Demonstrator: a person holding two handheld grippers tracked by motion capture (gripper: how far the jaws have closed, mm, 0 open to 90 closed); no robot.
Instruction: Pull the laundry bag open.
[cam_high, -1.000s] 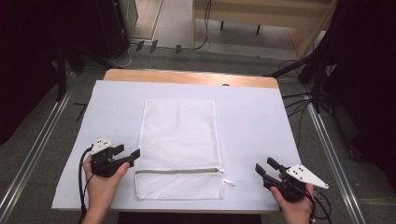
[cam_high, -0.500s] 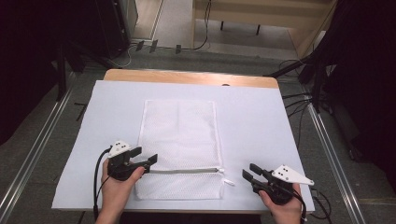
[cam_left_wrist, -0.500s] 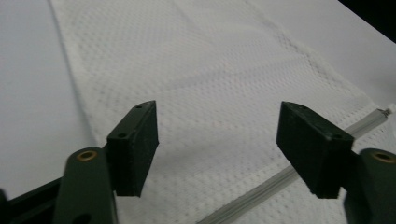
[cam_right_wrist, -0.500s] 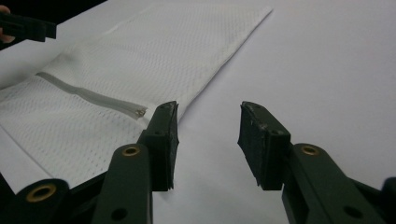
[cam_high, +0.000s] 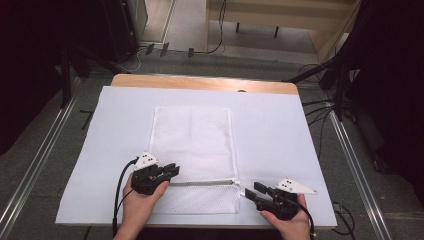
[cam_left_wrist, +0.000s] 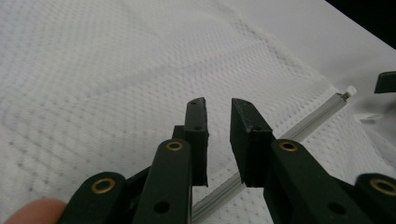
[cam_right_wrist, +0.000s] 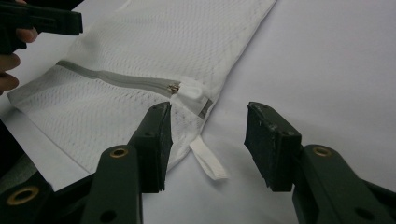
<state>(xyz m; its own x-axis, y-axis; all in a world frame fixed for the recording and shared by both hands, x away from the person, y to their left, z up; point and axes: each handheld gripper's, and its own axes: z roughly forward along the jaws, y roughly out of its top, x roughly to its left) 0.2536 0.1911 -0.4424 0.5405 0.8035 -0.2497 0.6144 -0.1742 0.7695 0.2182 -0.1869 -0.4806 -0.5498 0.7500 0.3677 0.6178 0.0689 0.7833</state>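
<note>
A white mesh laundry bag (cam_high: 192, 150) is lying flat on the pale sheet (cam_high: 280, 125) that is covering the table, its long side running away from the person and its grey zipper (cam_high: 202, 183) crossing the near end. The bag is looking flat and probably empty, though the mesh is too fine to say for sure.

The left gripper (cam_high: 170, 172) is hovering over the bag's near left corner, just above the zipper line; in its own view its jaws are standing a narrow gap apart with nothing between them.

The right gripper (cam_high: 252, 192) is sitting just off the bag's near right corner, jaws spread wide and gripping nothing. Between them a small white tab (cam_right_wrist: 208, 159) is lying on the sheet, and the zipper pull (cam_right_wrist: 187, 91) is resting at the zipper's right end.
</note>
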